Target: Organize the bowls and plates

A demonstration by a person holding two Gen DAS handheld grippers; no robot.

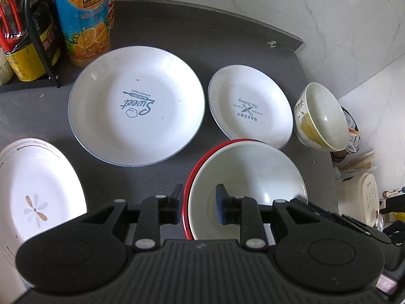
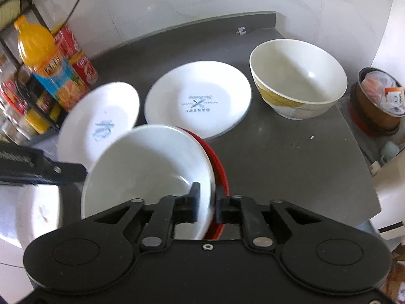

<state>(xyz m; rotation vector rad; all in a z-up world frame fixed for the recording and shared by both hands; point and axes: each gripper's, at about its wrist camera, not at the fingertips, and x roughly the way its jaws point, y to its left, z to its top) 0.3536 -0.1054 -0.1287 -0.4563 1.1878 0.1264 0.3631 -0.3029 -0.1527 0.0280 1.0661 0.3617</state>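
Note:
A bowl [image 1: 248, 172], red outside and white inside, sits at the near edge of the dark grey counter [image 1: 227, 50]. My left gripper [image 1: 198, 202] is open, its fingers astride the bowl's left rim. My right gripper [image 2: 207, 202] is shut on the red bowl [image 2: 146, 167] at its right rim, and the bowl looks tilted and blurred there. Behind it lie a large "Sweet" plate [image 1: 136, 103], a smaller "Bakery" plate [image 1: 249, 106] and a cream bowl with yellow pattern [image 1: 321, 119]. A flower-print plate [image 1: 35, 190] lies at the near left.
An orange juice bottle [image 1: 83, 17] and sauce bottles on a black rack [image 1: 40, 45] stand at the back left. The counter ends at the right, past the cream bowl [image 2: 298, 76]. A brown pot [image 2: 379, 96] holding packets sits beyond that edge. A white tiled wall backs the counter.

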